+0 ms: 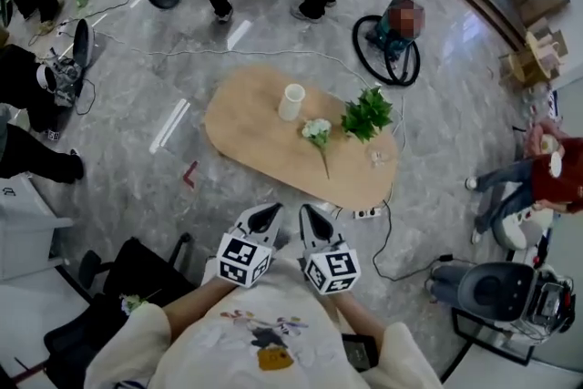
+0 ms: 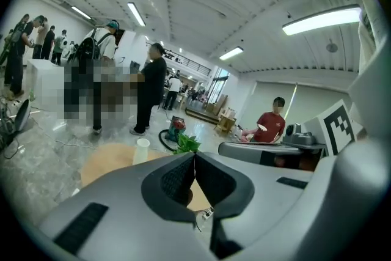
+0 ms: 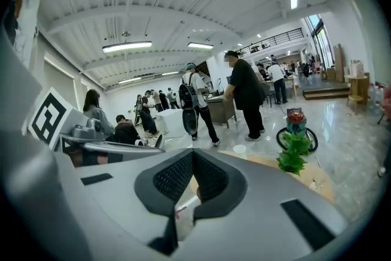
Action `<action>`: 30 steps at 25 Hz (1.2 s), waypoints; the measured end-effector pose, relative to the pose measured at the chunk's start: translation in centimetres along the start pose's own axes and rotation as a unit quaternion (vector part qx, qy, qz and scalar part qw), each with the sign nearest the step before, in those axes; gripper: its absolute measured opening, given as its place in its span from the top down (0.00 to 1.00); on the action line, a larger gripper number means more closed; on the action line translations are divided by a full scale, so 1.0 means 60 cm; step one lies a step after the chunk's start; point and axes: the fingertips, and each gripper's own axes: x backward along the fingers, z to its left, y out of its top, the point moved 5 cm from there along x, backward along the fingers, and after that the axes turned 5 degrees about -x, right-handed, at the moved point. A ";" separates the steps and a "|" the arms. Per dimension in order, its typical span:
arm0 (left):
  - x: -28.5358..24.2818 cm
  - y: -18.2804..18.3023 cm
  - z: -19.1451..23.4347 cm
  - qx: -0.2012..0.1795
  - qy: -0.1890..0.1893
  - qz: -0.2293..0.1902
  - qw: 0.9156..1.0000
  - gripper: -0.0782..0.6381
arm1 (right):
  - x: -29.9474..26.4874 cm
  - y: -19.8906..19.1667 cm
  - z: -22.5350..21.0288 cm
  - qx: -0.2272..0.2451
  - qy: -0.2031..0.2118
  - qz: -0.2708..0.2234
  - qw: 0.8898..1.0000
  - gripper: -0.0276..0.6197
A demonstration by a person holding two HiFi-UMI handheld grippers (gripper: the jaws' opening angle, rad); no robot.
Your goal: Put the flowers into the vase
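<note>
A white vase (image 1: pixel 291 101) stands upright on the oval wooden table (image 1: pixel 246 137). Next to it lies a white flower (image 1: pixel 317 132), its stem pointing toward me. A bunch of green leaves (image 1: pixel 367 114) sits further right. My left gripper (image 1: pixel 264 216) and right gripper (image 1: pixel 312 219) are side by side above the floor, short of the table's near edge; both are shut and hold nothing. In the left gripper view the left gripper (image 2: pixel 195 156) has its jaws together, with the vase (image 2: pixel 142 151) and leaves (image 2: pixel 186 143) beyond. The right gripper (image 3: pixel 193 153) faces the leaves (image 3: pixel 293 153).
A power strip (image 1: pixel 366 213) and cables lie on the floor by the table's near edge. A vacuum cleaner (image 1: pixel 390 36) stands behind the table. People stand at the far side, and one person sits at the right (image 1: pixel 547 178). A black chair (image 1: pixel 496 291) is near right.
</note>
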 end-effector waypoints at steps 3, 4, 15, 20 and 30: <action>-0.013 0.009 0.014 0.005 0.001 0.002 1.000 0.88 | -0.022 0.002 -0.013 -0.008 -0.003 0.010 1.000 0.95; -0.019 0.012 0.019 0.007 0.002 0.004 1.000 0.88 | -0.029 0.001 -0.019 -0.014 -0.005 0.013 1.000 0.95; -0.173 0.033 0.014 0.014 0.015 0.051 0.998 0.88 | -0.074 0.016 -0.169 -0.029 -0.014 0.050 0.998 0.95; -0.263 0.024 0.015 0.029 0.026 0.086 0.996 0.88 | -0.105 0.011 -0.258 -0.043 -0.012 0.084 0.995 0.95; -0.383 -0.020 0.057 0.065 0.055 0.118 0.989 0.88 | -0.196 -0.043 -0.367 -0.025 -0.004 0.153 0.988 0.95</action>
